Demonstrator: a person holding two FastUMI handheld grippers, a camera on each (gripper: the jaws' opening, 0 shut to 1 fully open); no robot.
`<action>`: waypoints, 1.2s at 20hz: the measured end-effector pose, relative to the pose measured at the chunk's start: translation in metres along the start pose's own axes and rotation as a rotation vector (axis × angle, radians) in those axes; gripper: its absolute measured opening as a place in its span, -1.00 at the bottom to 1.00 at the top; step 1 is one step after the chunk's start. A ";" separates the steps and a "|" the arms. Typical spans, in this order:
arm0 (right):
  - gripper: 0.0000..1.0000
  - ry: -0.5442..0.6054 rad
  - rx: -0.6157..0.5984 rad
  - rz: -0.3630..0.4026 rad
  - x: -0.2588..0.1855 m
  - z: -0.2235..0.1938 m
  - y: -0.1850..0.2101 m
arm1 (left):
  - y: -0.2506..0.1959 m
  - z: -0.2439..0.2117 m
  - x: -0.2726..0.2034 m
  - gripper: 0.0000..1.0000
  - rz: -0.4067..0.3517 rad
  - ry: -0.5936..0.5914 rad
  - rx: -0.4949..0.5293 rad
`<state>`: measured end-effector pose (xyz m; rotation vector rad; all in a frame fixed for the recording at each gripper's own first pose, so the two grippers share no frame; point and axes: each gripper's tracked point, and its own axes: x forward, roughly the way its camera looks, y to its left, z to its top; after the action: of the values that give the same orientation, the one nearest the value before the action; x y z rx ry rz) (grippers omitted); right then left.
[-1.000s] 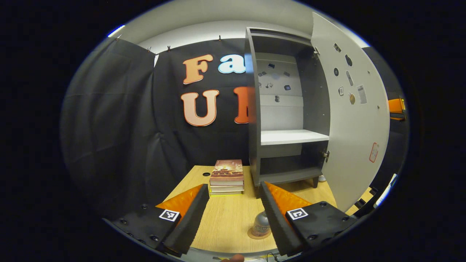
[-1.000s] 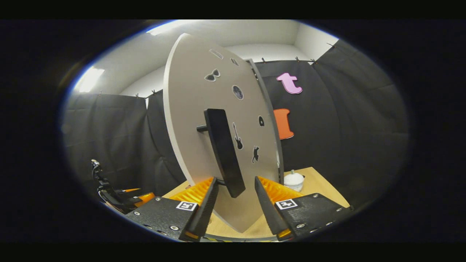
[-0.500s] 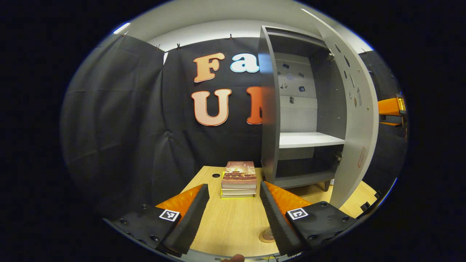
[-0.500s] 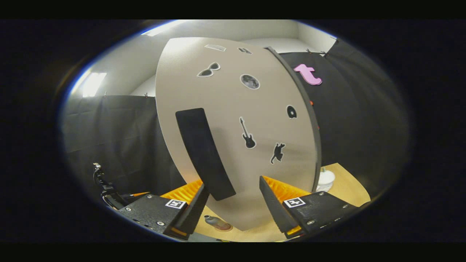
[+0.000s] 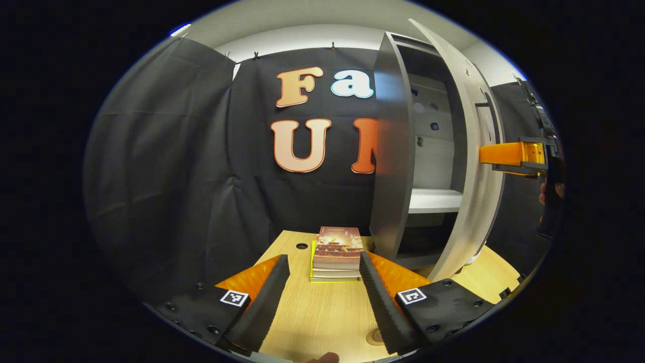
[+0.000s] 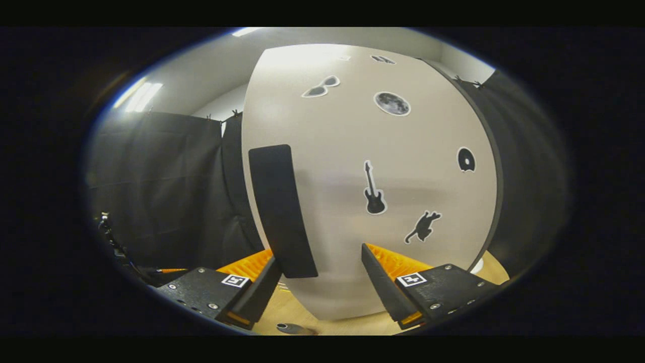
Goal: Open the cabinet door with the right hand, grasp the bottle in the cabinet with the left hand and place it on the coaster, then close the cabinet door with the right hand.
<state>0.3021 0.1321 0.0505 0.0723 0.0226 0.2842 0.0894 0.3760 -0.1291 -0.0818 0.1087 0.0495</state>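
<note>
Grey cabinet door (image 6: 373,186) stands partly ajar; right gripper (image 6: 320,275) faces its black handle (image 6: 279,212), jaws released. Left gripper (image 5: 322,297) jaws released, near stacked books (image 5: 336,247) on wooden bench (image 5: 322,312).

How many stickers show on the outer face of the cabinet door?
5 on the pale grey cabinet door: sunglasses, moon, guitar, cat, small dark round one. A partial sixth at the top edge.

No readable text. Cabinet door (image 6: 373,186) ahead of right gripper (image 6: 320,282) carries picture stickers only: sunglasses, moon, guitar, cat.
</note>
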 end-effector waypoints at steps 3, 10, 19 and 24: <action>0.84 -0.002 -0.021 -0.029 0.001 0.000 0.000 | 0.005 0.000 0.019 0.84 -0.011 -0.002 -0.015; 0.87 -0.018 -0.071 -0.141 -0.001 -0.005 -0.001 | 0.016 0.000 0.048 0.86 -0.036 0.000 -0.040; 0.89 -0.030 -0.073 -0.233 0.009 -0.009 -0.002 | 0.019 0.002 0.065 0.89 -0.075 -0.010 -0.046; 0.89 -0.028 -0.081 -0.254 0.013 -0.010 -0.003 | 0.008 0.003 0.069 0.89 -0.117 -0.008 -0.040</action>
<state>0.3156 0.1335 0.0397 -0.0074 -0.0079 0.0300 0.1575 0.3877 -0.1340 -0.1279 0.0944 -0.0651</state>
